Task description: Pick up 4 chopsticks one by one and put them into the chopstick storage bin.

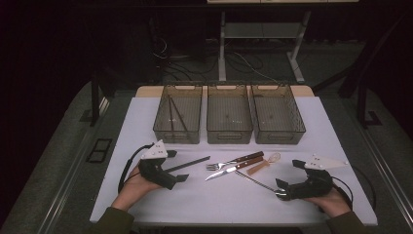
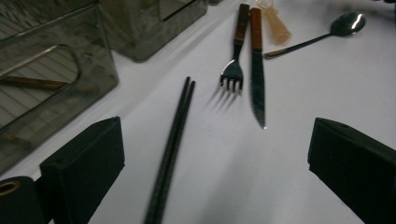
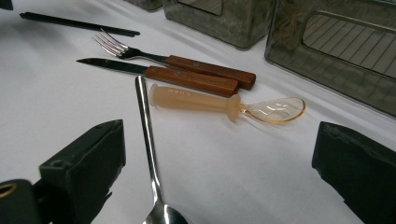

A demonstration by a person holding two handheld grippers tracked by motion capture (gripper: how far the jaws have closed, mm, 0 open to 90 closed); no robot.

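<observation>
White tabletop (image 1: 195,195) bears thin black chopsticks (image 2: 173,140) between the wide-open left hand-held gripper (image 2: 215,163).

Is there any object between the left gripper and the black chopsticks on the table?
No, nothing visible blocks them. The left gripper is open, and the black chopsticks lie on bare table between its jaws. The fork and knife lie farther ahead, off to the side.
</observation>
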